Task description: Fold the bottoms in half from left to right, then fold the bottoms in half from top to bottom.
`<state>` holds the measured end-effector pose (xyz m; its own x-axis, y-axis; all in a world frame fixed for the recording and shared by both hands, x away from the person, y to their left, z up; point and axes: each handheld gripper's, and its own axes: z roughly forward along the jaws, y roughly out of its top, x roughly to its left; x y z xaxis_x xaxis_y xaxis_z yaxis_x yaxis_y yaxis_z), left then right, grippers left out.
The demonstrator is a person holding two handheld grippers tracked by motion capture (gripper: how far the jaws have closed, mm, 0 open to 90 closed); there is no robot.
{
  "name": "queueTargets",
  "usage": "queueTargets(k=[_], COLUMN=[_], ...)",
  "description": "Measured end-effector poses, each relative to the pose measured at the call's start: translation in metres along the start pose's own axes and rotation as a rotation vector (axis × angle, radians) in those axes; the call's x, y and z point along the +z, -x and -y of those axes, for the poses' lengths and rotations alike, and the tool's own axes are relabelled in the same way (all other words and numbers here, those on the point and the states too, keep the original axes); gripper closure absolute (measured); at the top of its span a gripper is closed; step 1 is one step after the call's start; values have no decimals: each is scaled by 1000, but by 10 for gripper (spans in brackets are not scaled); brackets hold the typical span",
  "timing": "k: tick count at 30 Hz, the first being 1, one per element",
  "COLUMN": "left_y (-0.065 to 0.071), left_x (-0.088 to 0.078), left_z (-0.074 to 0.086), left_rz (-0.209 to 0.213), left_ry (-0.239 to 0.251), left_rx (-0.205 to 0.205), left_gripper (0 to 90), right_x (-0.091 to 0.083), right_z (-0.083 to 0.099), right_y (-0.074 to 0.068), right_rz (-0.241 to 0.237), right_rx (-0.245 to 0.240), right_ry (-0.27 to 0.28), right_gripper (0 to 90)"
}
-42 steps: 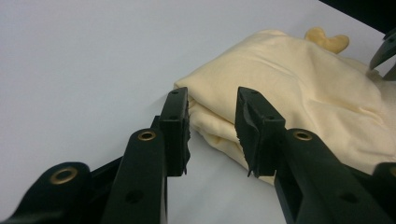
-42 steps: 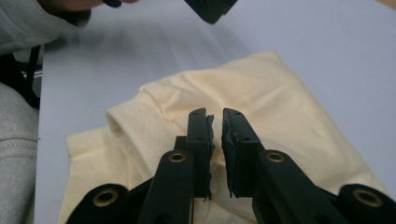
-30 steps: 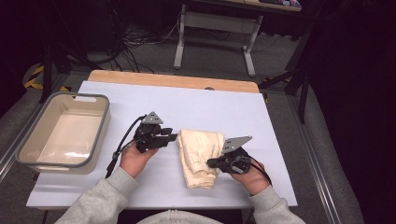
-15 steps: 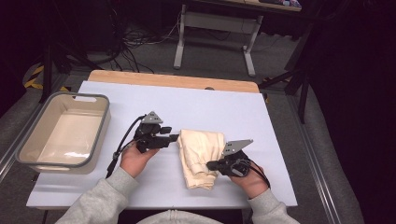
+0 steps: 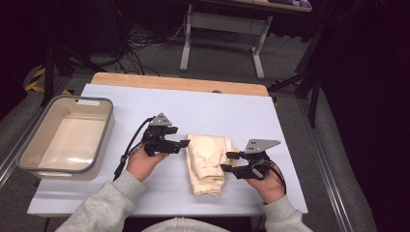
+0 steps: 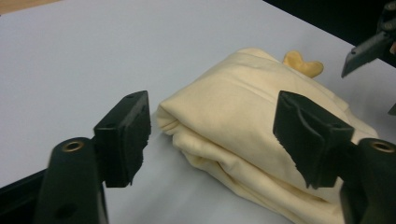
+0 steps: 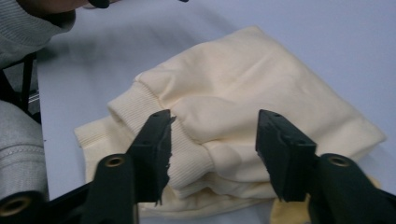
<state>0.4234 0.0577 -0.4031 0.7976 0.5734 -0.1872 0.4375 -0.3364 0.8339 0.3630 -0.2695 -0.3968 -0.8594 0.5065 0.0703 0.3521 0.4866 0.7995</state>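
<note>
High view, left to right: a grey bin (image 5: pixel 63 140) sits at the counter's (image 5: pixel 217 111) left edge. Next, the left tongs (image 5: pixel 185 144) sit just beside the folded cream sweatshirt (image 5: pixel 209 162), their jaws having just been opening, gaping, cloth ahead but unpinched. The sweatshirt lies mid-counter between both hands. On its right, the right tongs (image 5: pixel 229 161) have likewise just been opening, jaws parted over the ribbed cuff (image 7: pixel 187 154), gripping nothing.

One folded cream garment (image 5: pixel 209 163), one grey bin (image 5: pixel 65 137), two hand-held grippers.
</note>
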Motion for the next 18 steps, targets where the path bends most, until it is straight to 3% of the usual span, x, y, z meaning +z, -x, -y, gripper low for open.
queueTargets(k=[4, 8, 12, 18], left_y=[2, 3, 3, 1], left_x=[4, 7, 11, 22], left_z=[-4, -8, -11, -12], left_rz=[12, 17, 36, 66], left_ry=[-1, -16, -47, -80], left_rx=[16, 47, 83, 63], left_gripper=[184, 151, 154, 135], right_x=[-3, -6, -9, -11], right_z=[0, 1, 2, 3], right_y=[5, 9, 12, 16], right_rz=[17, 27, 31, 46], right_rx=[16, 24, 39, 43], right_ry=[21, 48, 68, 77], right_gripper=[223, 128, 79, 36])
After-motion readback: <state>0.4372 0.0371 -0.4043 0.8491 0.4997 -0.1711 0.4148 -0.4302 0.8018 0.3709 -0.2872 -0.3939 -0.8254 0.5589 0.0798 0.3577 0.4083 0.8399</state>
